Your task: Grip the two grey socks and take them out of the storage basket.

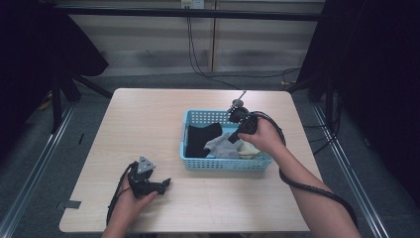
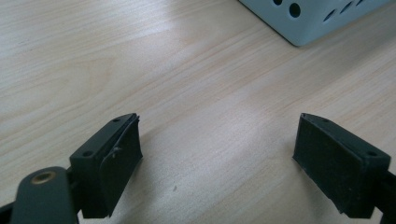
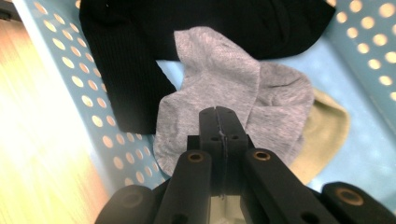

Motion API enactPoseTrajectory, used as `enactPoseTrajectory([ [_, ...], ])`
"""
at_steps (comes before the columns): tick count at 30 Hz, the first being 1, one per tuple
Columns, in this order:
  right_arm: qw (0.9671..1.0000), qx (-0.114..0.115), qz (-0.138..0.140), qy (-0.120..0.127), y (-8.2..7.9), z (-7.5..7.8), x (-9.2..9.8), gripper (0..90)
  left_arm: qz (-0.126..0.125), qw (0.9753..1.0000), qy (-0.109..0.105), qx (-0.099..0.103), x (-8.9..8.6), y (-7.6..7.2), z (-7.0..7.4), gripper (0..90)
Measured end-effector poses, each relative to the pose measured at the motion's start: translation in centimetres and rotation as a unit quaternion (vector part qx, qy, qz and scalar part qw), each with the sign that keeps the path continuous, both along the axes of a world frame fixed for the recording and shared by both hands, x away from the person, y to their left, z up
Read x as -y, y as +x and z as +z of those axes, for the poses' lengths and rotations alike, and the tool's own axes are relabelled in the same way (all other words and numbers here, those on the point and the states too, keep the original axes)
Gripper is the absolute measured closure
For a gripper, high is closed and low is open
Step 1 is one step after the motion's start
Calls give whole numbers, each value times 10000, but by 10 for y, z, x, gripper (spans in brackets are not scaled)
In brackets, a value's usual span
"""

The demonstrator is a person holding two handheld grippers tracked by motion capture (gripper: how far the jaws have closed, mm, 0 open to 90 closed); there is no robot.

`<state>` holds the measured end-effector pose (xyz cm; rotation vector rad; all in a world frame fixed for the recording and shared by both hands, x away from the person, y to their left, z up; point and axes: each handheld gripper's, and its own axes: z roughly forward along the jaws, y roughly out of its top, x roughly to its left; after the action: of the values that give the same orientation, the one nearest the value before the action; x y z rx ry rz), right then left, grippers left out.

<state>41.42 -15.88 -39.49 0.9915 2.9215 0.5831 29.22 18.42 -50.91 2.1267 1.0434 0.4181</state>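
One blue basket (image 1: 225,162) on the worktop (image 1: 148,124) holds three socks: black (image 3: 140,60), grey (image 3: 224,88), tan (image 3: 327,126). The right hand-held gripper (image 3: 219,116) pinches the grey one. The left hand-held gripper (image 2: 217,154) gapes wide.

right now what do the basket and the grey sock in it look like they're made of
The light blue perforated basket looks like moulded plastic: smooth, slightly glossy walls with regular round holes. The grey sock looks like soft matte knit fabric, probably cotton blend: fine weave, limp folds.
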Motion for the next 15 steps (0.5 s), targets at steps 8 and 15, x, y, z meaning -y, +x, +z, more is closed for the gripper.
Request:
enactPoseTrajectory([
  [8,9998,39,-182,77,2,-22,-3,720,-33,10000,42,1,-1,0,0,143],
  [15,9992,93,-388,51,12,-33,-2,659,-62,10000,66,-5,-1,0,1,142],
])
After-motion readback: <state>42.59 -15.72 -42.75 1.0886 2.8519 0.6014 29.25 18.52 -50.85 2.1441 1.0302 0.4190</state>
